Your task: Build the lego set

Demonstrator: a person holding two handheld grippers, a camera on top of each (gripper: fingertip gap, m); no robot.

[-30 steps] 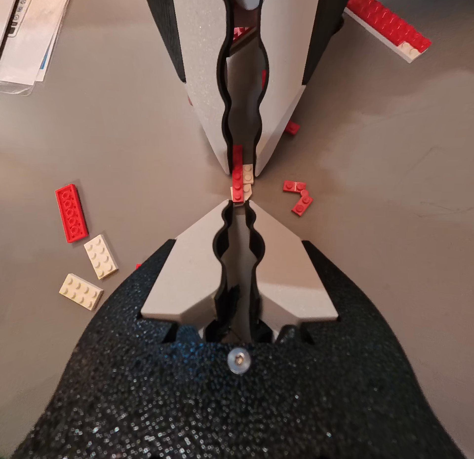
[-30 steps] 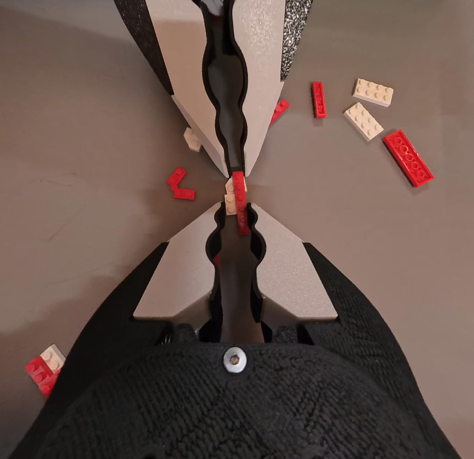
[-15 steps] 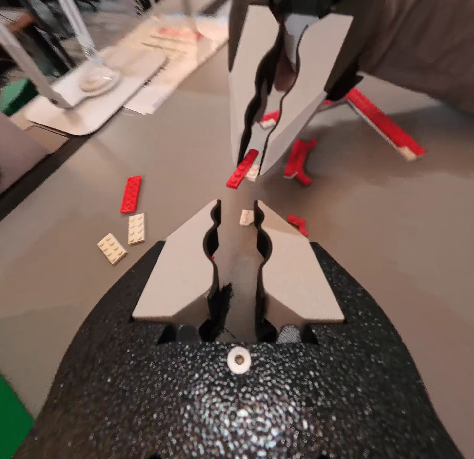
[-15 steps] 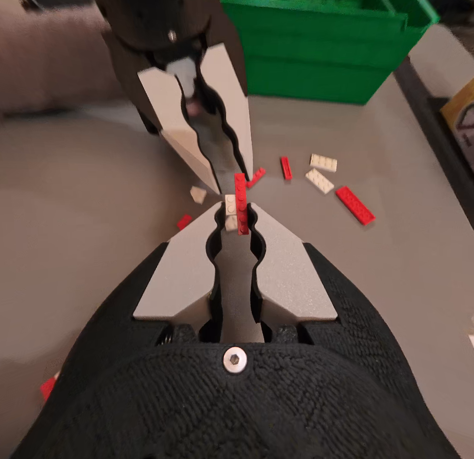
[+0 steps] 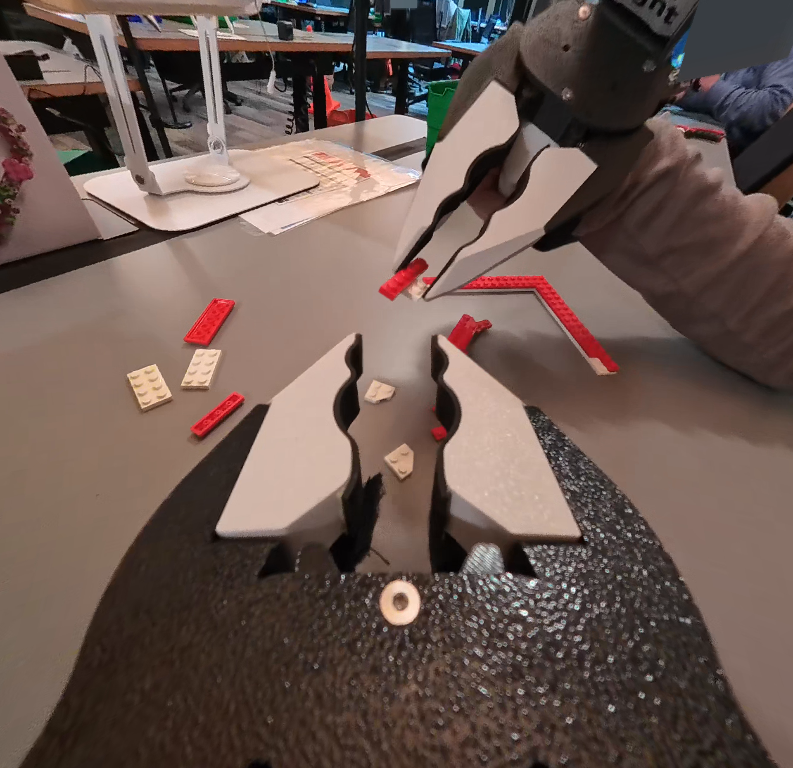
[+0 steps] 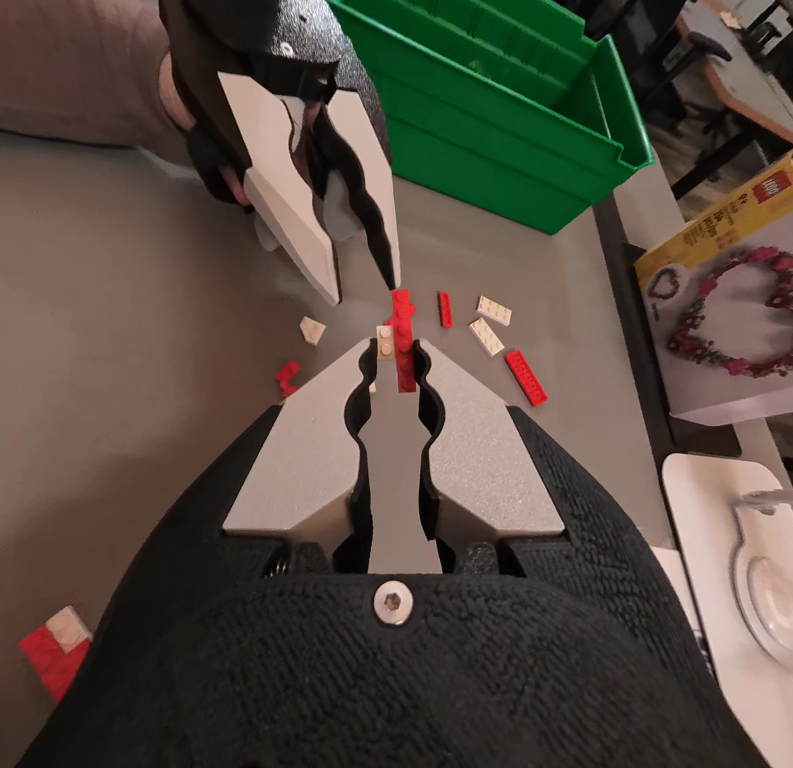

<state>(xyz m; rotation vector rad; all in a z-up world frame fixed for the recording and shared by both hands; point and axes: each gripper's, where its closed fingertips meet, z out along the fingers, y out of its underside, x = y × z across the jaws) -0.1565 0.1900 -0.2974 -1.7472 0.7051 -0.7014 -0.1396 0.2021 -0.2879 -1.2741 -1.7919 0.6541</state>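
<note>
Pinching a long red piece (image 6: 404, 344) with a small white piece (image 6: 385, 342) stuck on, the right gripper (image 6: 394, 347) points it lengthwise straight ahead. The left gripper (image 5: 395, 344) hangs apart, empty.

An open-plan office or lab workroom: rows of long desks (image 5: 300, 39) and office chairs (image 5: 429, 22) fill the background at twelve o'clock. On the grey counter (image 5: 107, 468) stand a white lamp base (image 5: 193, 194) at eleven o'clock, a green storage bin (image 6: 493, 117) and a toy box (image 6: 721, 318).
</note>
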